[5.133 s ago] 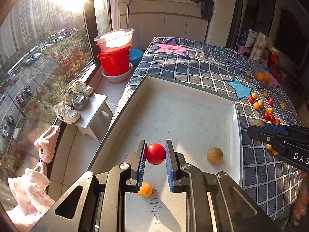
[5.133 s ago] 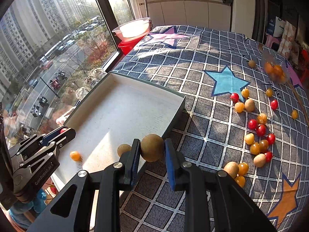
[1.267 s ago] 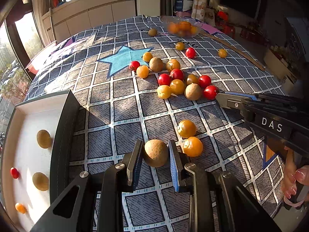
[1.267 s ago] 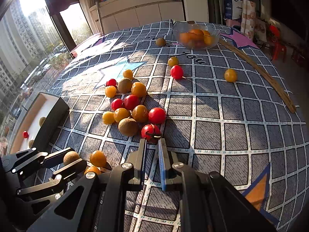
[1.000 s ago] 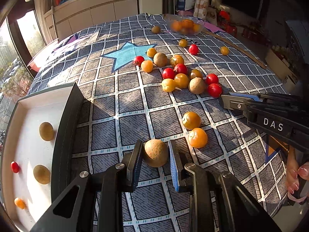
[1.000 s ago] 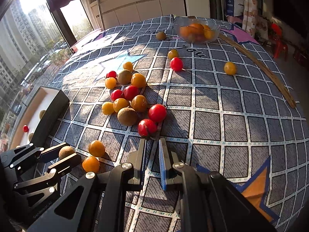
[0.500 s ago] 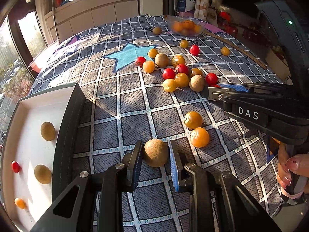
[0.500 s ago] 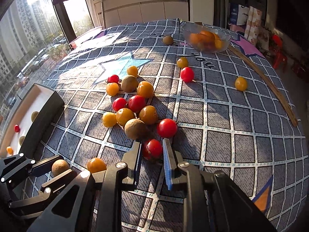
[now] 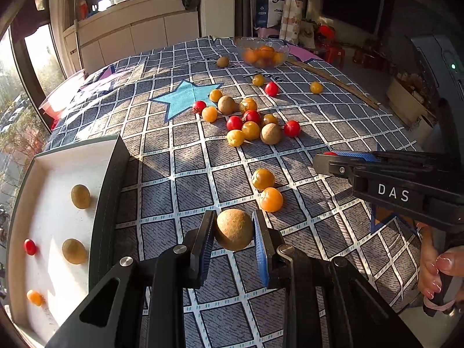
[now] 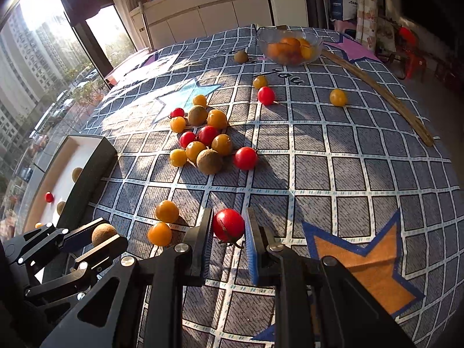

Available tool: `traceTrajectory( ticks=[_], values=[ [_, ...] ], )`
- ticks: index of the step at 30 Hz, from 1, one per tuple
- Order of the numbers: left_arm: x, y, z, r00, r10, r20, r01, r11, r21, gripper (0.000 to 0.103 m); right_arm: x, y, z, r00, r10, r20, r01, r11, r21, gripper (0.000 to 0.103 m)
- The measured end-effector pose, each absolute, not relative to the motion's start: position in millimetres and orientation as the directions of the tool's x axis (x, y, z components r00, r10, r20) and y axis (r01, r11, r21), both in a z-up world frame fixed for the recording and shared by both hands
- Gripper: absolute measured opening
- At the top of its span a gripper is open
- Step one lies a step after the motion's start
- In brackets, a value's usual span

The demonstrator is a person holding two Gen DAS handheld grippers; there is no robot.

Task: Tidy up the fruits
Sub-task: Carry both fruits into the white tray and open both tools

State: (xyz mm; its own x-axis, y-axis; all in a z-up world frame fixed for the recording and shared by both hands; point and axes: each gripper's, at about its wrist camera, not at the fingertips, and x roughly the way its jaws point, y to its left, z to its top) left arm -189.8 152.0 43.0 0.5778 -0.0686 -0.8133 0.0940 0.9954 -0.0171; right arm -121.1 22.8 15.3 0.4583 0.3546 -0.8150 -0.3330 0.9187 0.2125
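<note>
My left gripper is shut on a brown round fruit and holds it above the checked cloth, right of the white tray. The tray holds two brown fruits, a red tomato and an orange one. My right gripper is shut on a red cherry tomato just above the cloth. It shows in the left wrist view on the right. A cluster of red, orange and brown fruits lies ahead on the cloth.
Two orange tomatoes lie between the grippers. A glass bowl of oranges stands at the far side. A wooden stick lies along the right. The tray's dark wall rises left of my left gripper. A window is on the left.
My right gripper has closed on the red cherry tomato and lifted it back from the cluster. My left gripper keeps holding the brown fruit, nearly still.
</note>
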Motion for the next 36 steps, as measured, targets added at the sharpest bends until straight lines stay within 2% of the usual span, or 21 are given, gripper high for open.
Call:
traceTrajectory(
  ticks=[12,22,36],
  values=[
    [-233.2,186.4,62.8,0.617,-0.061,-0.785,0.053,0.998,-0.035,0.028,-157.1,23.9,20.0,0.432,0.375,-0.82,-0.311,0.916,0.254,0.022],
    [-267.0,238.9,70.6,0.647,-0.024,-0.762,-0.036,0.997,-0.062,0.028,-177.5,59.2,36.8,0.411,0.422,-0.808,-0.37,0.887,0.275,0.022],
    [-316.9,348.5,70.1,0.636,0.146,-0.758,-0.279,0.959,-0.05,0.028,-199.7,161.2,52.3,0.323,0.51,-0.797,-0.527,0.797,0.296,0.022]
  ],
)
